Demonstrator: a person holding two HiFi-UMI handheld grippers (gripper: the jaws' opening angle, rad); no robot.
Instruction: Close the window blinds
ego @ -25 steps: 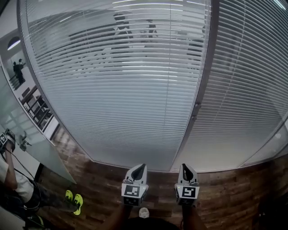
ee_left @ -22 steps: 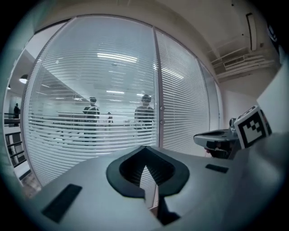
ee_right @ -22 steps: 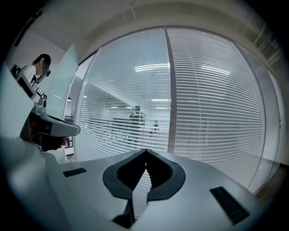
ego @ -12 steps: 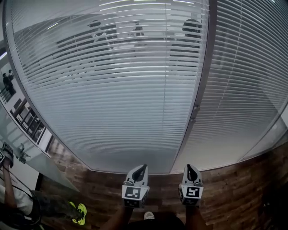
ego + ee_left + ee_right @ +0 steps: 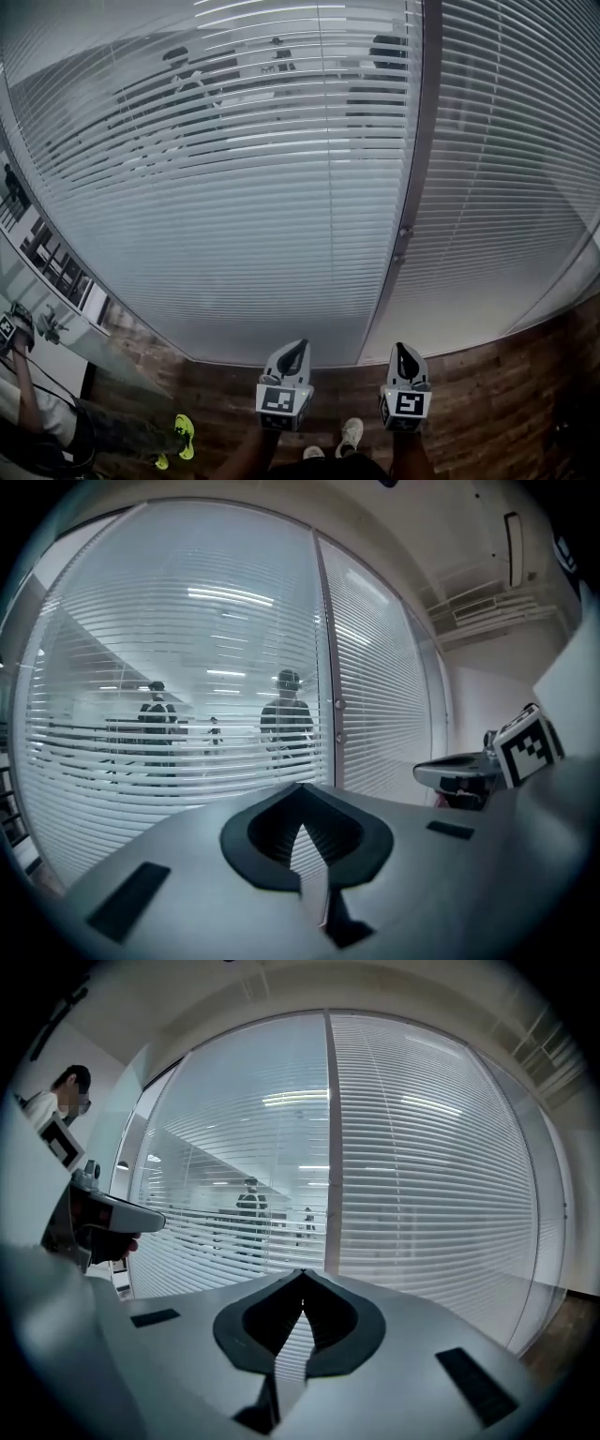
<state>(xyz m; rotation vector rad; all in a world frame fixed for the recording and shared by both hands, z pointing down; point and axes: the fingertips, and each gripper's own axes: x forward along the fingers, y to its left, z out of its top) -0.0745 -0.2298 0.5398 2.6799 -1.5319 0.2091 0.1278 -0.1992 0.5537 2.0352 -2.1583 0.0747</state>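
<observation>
- Dark wood-plank floor (image 5: 497, 394) lies below the window.
- 1 grey post (image 5: 415, 169) splits the glazing.
- Strip lights (image 5: 230, 595) glow beyond.
- White wall (image 5: 487, 705) at right.

Office, prob. a floor of glazed rooms: full-height slatted blinds (image 5: 234, 206) fill most of the head view, split by a metal post (image 5: 417, 141) right of centre. Thru the slats, mid-left of the left gripper view, people (image 5: 286, 714) stand under ceiling strip lights (image 5: 230, 595) — wood-look floor (image 5: 487, 403) runs along the bottom edge.
</observation>
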